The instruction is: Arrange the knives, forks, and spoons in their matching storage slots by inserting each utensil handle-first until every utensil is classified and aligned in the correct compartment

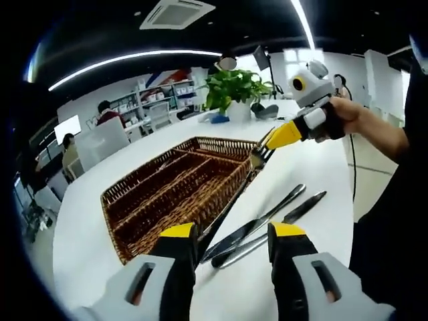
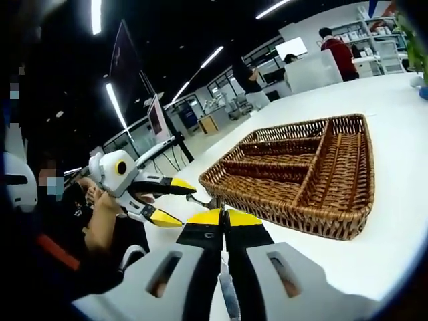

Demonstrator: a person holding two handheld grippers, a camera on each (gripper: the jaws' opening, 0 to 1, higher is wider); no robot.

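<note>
Brown wicker tray (image 1: 150, 194) with long divided slots sits on a white table (image 1: 93, 247). In the left gripper view, the right gripper (image 1: 267, 142) is clamped on a fork (image 1: 234, 194) at its tined end, leaving the handle slanting down toward the tray's near edge, probably ready for handle-first insertion. A knife (image 1: 257, 222) and another utensil (image 1: 281, 224) lie on the table beside the tray, waiting. The left gripper (image 1: 231, 237) hangs above them, jaws apart and empty.

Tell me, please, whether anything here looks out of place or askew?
Yes. A fork is pinched at its tines by the right gripper and hangs slanted over the basket's edge, in no slot. Two knives lie loose on the table beside the basket.
</note>
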